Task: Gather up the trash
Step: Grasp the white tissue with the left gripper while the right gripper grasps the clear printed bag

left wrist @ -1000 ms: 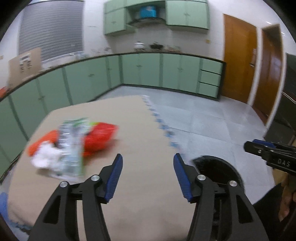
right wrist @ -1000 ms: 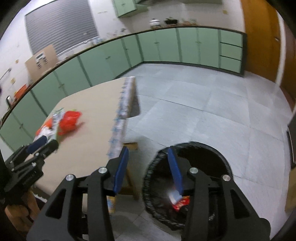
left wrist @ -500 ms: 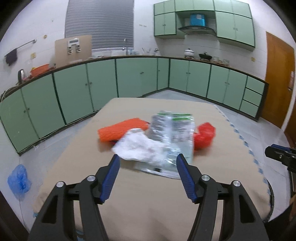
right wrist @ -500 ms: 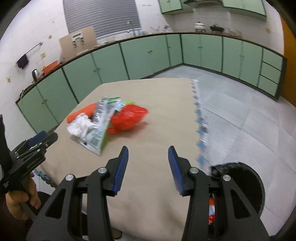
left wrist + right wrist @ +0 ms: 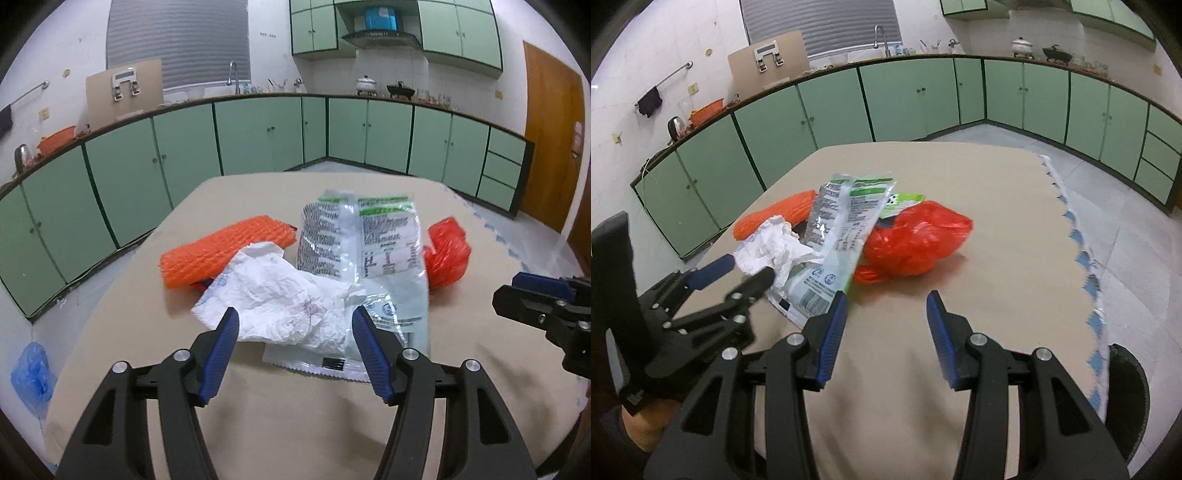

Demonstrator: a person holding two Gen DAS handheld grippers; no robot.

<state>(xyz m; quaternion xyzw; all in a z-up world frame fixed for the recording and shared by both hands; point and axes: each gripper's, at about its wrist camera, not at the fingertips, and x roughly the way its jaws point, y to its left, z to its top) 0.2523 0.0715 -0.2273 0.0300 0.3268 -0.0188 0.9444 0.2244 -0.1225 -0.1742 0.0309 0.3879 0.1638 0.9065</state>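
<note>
Your left gripper (image 5: 293, 326): jaws parted, nothing clamped; the near edge of the white crumpled paper (image 5: 280, 299) shows between the blue pads (image 5: 221, 347), not pressed by them. It points down at the trash pile from the near side of the table.

Your right gripper (image 5: 886, 321): jaws apart, empty, only bare tabletop between the pads. It sits to the right of the left gripper, near the pile's right end.

Table (image 5: 258, 424): tan cover with a blue-and-white scalloped fringe along the right edge.

Trash, all in one heap in the middle of the table:
- White crumpled paper, nearest to you, left of centre, lying partly over the clear wrapper.
- Clear printed wrapper (image 5: 384, 258) with green and black lettering, running from near to far through the heap.
- Orange mesh sleeve (image 5: 221, 251), far left, partly under the paper.
- Red plastic bag (image 5: 916, 240), right side, touching the wrapper.

Black bin (image 5: 1126, 373): on the floor past the table's near right corner, only its rim in view.

Surroundings: green cabinets (image 5: 258, 136) along the far walls, and a blue bag (image 5: 31, 373) on the floor at the left.
</note>
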